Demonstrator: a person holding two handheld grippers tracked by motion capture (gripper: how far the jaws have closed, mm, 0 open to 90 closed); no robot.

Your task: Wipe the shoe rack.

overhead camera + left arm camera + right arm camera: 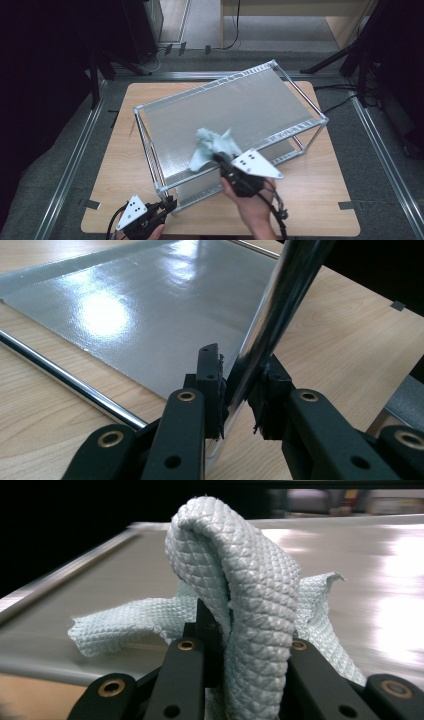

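A two-tier metal shelf rack (pixel 235 102) stands on the wooden table (pixel 320 195). A light blue quilted cloth (pixel 212 147) lies bunched on the near part of the rack's top shelf, with my right gripper (pixel 220 159) shut on it; up close the cloth (pixel 250 605) rises in a fold between the black jaws of that gripper (pixel 250 645). At the table's near left corner my left gripper (pixel 167 204) is shut on the rack's front-left chrome leg (pixel 272 325), the pads of the left gripper (pixel 240 390) pressing it from both sides just above the lower shelf (pixel 150 315).
The rack takes up most of the table, leaving bare wood strips at left, right and front. Aluminium rails (pixel 75 160) frame the table, and dark tripod legs (pixel 350 55) and cables stand beyond the far edge. A chrome crossbar (pixel 65 380) runs along the lower shelf.
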